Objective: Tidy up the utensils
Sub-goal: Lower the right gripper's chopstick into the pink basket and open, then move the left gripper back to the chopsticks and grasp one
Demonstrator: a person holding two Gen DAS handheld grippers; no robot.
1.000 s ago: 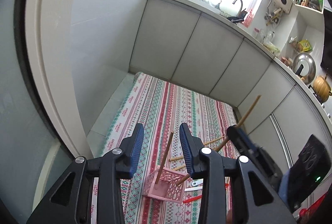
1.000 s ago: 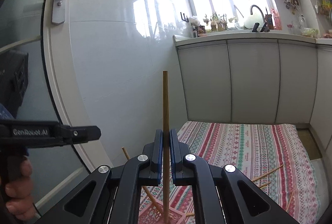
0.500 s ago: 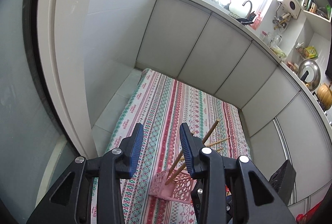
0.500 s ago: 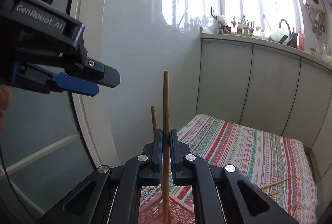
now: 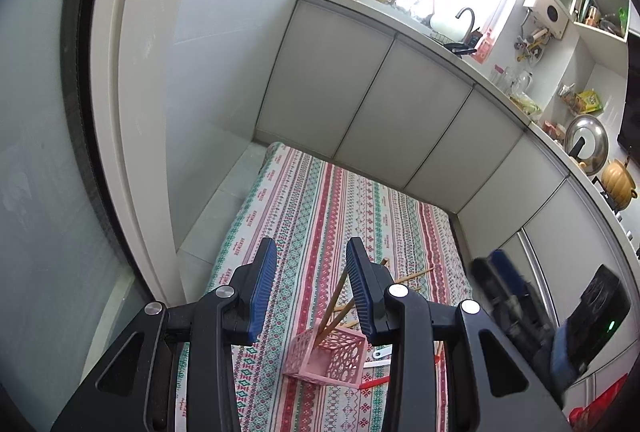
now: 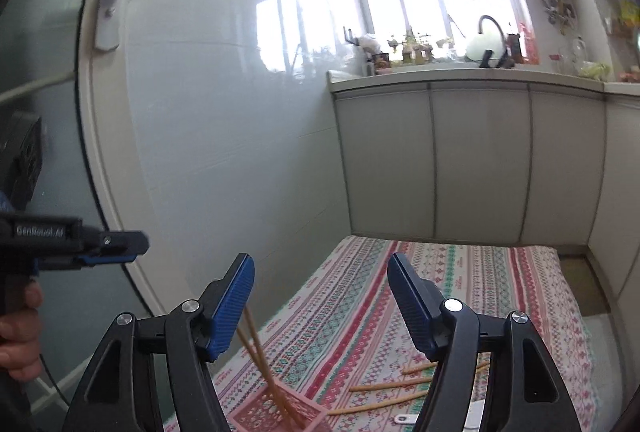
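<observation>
A pink perforated holder (image 5: 326, 356) stands on the striped cloth (image 5: 320, 200), with two wooden chopsticks (image 5: 334, 306) leaning in it. It also shows in the right wrist view (image 6: 276, 412), with the same chopsticks (image 6: 260, 356). My left gripper (image 5: 312, 288) is open and empty above the holder. My right gripper (image 6: 320, 308) is open and empty, above and to the right of the holder. More chopsticks (image 6: 384, 386) lie on the cloth. The right gripper shows blurred in the left wrist view (image 5: 508, 292).
White cabinets (image 5: 400, 104) bound the cloth at the back and right; a tiled wall and a glass door (image 6: 48, 112) stand on the left. A red utensil (image 5: 374, 383) and a white one (image 5: 380, 354) lie beside the holder.
My right gripper opened and let go of the chopstick, which now leans in the pink holder with the other one. The right gripper then moved off to the right.
</observation>
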